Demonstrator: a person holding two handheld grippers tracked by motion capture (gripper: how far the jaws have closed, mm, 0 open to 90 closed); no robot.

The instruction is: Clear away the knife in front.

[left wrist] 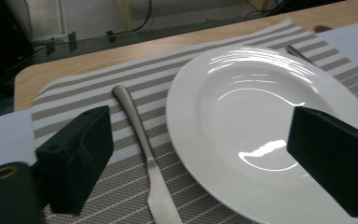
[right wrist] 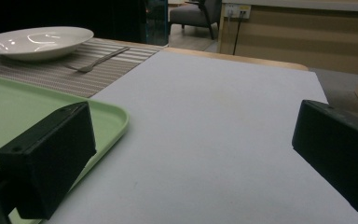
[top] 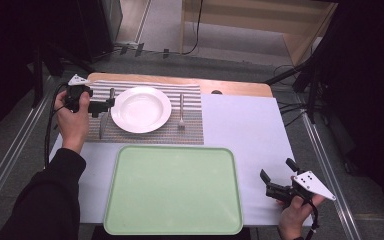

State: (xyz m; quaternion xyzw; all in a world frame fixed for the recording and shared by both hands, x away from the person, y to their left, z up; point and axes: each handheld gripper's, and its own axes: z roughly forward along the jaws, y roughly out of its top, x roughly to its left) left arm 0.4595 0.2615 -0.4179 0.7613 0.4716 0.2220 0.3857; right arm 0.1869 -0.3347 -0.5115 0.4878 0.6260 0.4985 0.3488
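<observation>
Judging from how things lie, the clearing of this place setting has barely begun: the white plate (top: 141, 109) sits on the striped placemat (top: 190, 95) at the far side of the counter (top: 250, 130), with the knife (top: 101, 120) on the mat to its left and the fork (top: 181, 111) to its right, while the green tray (top: 172, 190) nearer the person carries nothing. All three pieces appear still to be lifted and moved, if the tray is where they are meant to go. The left claw (top: 109, 103) hovers at the plate's left edge, just above the knife; in the left gripper view its jaws stand wide apart, one over the mat beside the knife (left wrist: 144, 154) and the other over the plate (left wrist: 256, 130), and they pinch nothing and touch nothing that I can make out. Which of the two it is after, knife or plate rim, I cannot tell. The right claw (top: 275, 182) waits well apart from the setting, low over the bare counter right of the tray, its jaws likewise spread wide and holding nothing.
</observation>
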